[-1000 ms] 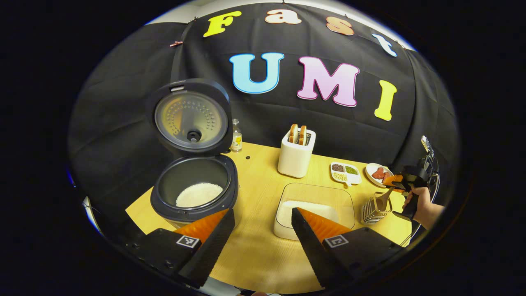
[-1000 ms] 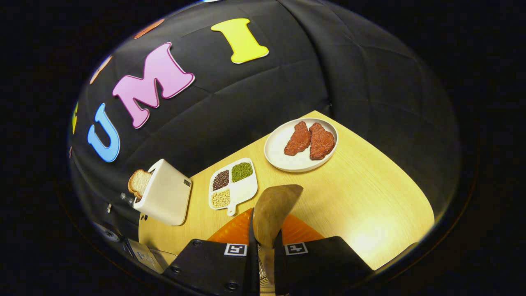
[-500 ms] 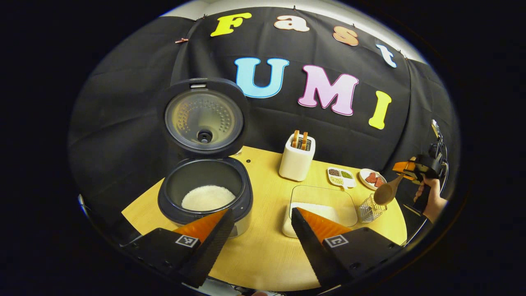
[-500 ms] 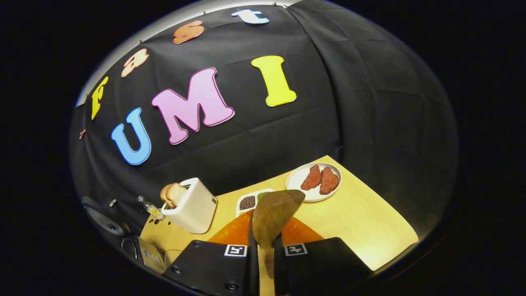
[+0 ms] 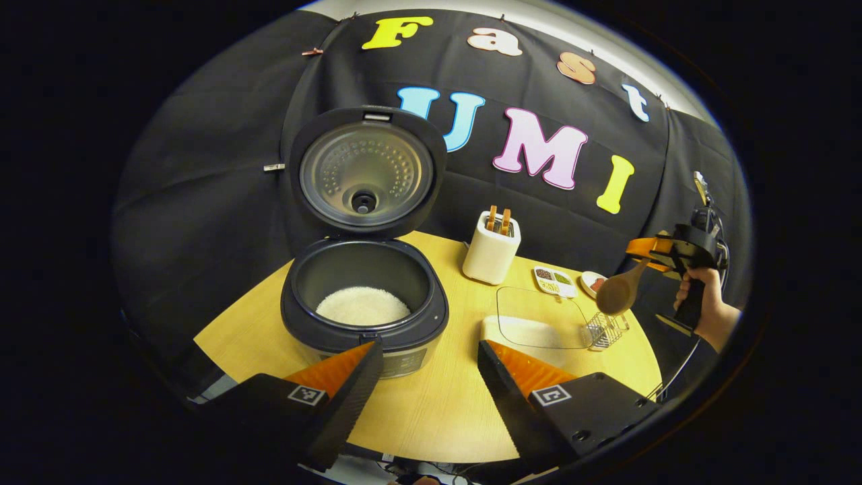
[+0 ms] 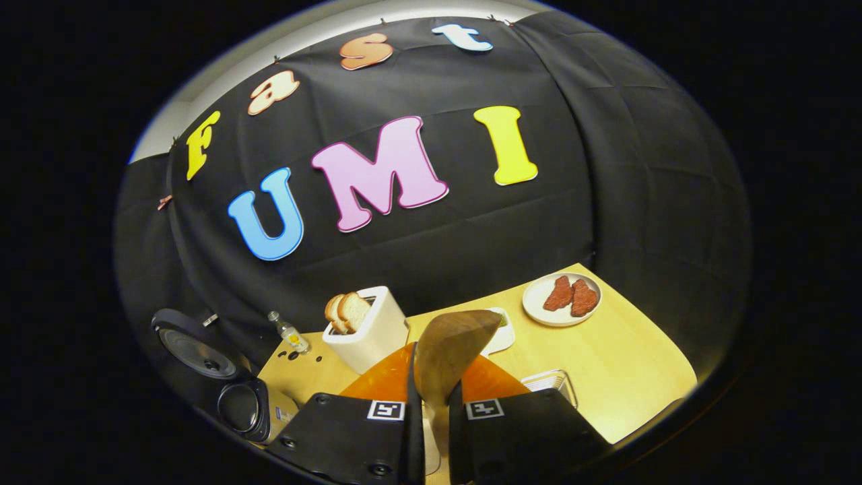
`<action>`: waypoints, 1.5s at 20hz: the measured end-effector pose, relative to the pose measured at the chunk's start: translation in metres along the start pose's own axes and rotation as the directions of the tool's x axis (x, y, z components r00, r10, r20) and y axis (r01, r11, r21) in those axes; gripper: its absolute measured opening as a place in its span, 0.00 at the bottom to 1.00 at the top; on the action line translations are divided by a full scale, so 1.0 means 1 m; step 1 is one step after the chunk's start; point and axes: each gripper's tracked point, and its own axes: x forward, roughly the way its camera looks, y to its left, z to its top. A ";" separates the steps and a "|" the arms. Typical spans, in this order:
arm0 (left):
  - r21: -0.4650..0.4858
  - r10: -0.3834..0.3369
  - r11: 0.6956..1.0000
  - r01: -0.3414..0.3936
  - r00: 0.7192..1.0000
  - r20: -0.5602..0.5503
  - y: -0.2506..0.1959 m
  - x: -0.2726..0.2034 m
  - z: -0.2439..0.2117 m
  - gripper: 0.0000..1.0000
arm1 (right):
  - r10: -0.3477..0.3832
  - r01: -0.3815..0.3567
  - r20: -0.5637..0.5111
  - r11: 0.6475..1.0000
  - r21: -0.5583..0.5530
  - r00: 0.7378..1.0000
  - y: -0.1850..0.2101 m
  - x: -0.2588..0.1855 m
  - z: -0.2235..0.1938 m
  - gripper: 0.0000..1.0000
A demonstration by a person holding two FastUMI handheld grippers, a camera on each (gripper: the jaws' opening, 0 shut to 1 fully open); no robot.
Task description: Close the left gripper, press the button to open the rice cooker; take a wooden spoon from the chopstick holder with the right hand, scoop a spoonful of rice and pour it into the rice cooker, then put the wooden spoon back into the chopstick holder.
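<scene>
Wooden spoon (image 6: 446, 350) clamped in right tongs (image 6: 431, 404), lifted above the chopstick holder (image 5: 606, 329) — clear to scoop; left tongs (image 5: 424, 377) apart, idle before the open rice cooker (image 5: 363, 310).

No readable words or numbers are showing on the things here; the small bottle's (image 6: 289, 333) label is looking too blurred to make out.

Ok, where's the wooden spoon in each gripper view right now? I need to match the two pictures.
Left gripper view: the wooden spoon is at far right, raised above the chopstick holder, held by the right gripper.
Right gripper view: the spoon is at bottom centre, clamped between the gripper's own fingers, bowl pointing up.
Shared landmark: the white toaster.
</scene>
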 end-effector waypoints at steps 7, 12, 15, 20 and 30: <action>0.011 -0.027 1.000 0.027 0.997 -0.073 0.024 0.002 -0.030 0.95 | -0.010 0.003 -0.139 0.999 -0.050 0.990 0.031 0.018 -0.102 0.14; 0.002 -0.040 0.999 0.040 0.995 -0.095 0.039 0.006 -0.041 0.95 | -0.053 0.050 -0.218 0.999 -0.018 0.974 0.037 0.026 -0.153 0.18; -0.011 -0.040 0.999 0.039 0.994 -0.102 0.051 0.008 -0.043 0.95 | -0.045 0.060 -0.282 0.997 0.043 0.958 0.056 0.029 -0.181 0.18; -0.040 -0.019 0.999 0.015 0.996 -0.087 0.075 0.008 -0.038 0.95 | -0.030 0.055 -0.297 0.996 0.076 0.954 0.088 0.035 -0.187 0.18; -0.072 -0.013 0.997 0.011 0.999 -0.031 0.086 -0.003 -0.025 0.96 | 0.016 0.081 -0.334 0.958 0.274 0.942 0.114 0.034 -0.179 0.19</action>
